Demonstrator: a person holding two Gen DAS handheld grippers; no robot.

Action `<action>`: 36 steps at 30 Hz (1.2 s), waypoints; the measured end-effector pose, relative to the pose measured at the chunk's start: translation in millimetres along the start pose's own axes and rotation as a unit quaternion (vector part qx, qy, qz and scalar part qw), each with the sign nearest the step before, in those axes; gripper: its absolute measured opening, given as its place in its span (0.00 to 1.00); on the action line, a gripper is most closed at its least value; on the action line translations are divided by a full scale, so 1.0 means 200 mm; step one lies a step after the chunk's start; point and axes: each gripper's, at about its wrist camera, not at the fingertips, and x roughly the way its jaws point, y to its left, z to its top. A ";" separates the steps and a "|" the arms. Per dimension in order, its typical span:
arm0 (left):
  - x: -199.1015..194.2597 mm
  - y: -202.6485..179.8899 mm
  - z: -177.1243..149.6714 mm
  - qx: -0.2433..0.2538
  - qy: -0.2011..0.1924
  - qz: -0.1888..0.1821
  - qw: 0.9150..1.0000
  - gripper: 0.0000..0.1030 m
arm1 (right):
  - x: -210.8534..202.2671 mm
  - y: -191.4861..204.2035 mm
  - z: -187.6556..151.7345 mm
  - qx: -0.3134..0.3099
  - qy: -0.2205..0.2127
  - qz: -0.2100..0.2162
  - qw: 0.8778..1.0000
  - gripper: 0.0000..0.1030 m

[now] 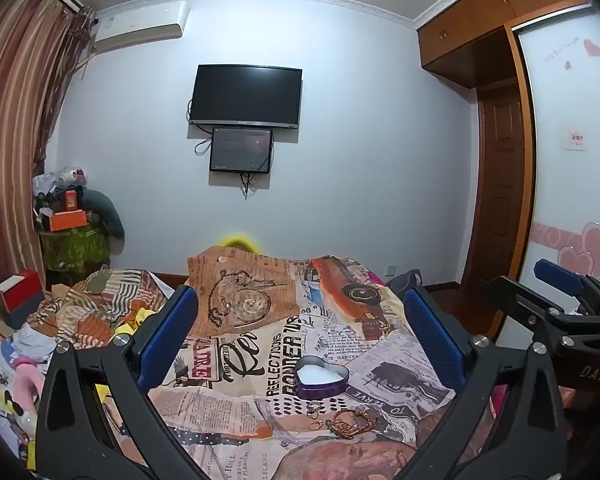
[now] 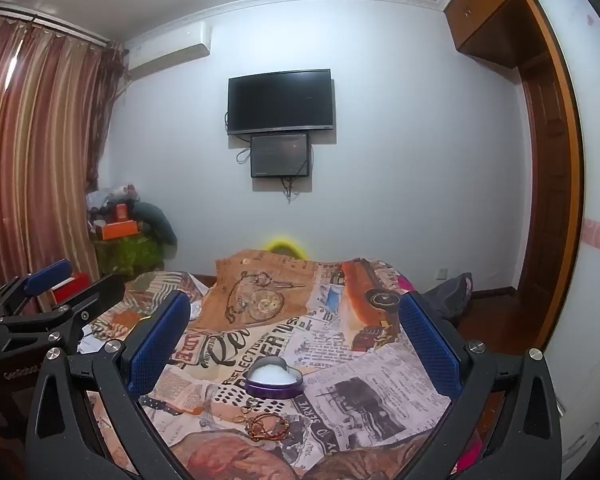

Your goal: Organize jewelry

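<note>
A purple heart-shaped tin point(image 1: 321, 376) with a white lining lies open on the newspaper-print cloth point(image 1: 260, 340); it also shows in the right wrist view point(image 2: 275, 380). In front of it lie small gold rings point(image 1: 314, 414) and a red-gold braided bracelet point(image 1: 352, 424), also seen in the right wrist view point(image 2: 268, 426). My left gripper point(image 1: 300, 328) is open and empty, held above the cloth behind the tin. My right gripper point(image 2: 296, 328) is open and empty, likewise above the cloth. Each gripper shows at the edge of the other's view.
The cloth covers a table or bed with a yellow chair back point(image 1: 240, 240) behind it. Piled clothes and boxes point(image 1: 60, 320) lie left. A TV point(image 1: 246, 96) hangs on the far wall. A wardrobe point(image 1: 560, 160) and a door stand right.
</note>
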 end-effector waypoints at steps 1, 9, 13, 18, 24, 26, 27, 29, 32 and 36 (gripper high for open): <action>0.00 0.00 0.00 0.001 0.001 0.001 1.000 1.00 | 0.00 0.00 0.00 0.001 0.000 0.000 1.000 1.00; 0.02 -0.01 -0.02 0.000 0.009 0.007 1.000 1.00 | 0.00 0.02 0.00 0.002 0.002 0.001 1.000 1.00; 0.04 0.01 0.00 -0.007 0.013 0.007 1.000 1.00 | 0.01 -0.01 0.00 0.009 0.007 0.005 1.000 1.00; 0.03 0.01 0.01 -0.006 0.016 0.007 1.000 1.00 | 0.04 -0.03 -0.03 0.015 0.011 0.007 1.000 1.00; 0.05 0.01 0.00 -0.007 0.019 0.005 1.000 1.00 | 0.04 -0.03 -0.04 0.015 0.012 0.007 1.000 1.00; 0.05 0.01 0.00 -0.007 0.019 0.005 1.000 1.00 | 0.04 -0.03 -0.04 0.015 0.013 0.007 1.000 1.00; 0.05 0.01 0.00 -0.007 0.019 0.005 1.000 1.00 | 0.04 -0.03 -0.04 0.015 0.013 0.007 1.000 1.00; 0.05 0.01 0.00 -0.007 0.019 0.006 1.000 1.00 | 0.04 -0.03 -0.04 0.015 0.013 0.007 1.000 1.00; 0.05 0.01 0.00 -0.007 0.020 0.004 1.000 1.00 | 0.04 -0.03 -0.03 0.016 0.014 0.007 1.000 1.00; 0.05 0.00 0.00 -0.006 0.020 0.005 1.000 1.00 | 0.04 -0.03 -0.03 0.016 0.014 0.007 1.000 1.00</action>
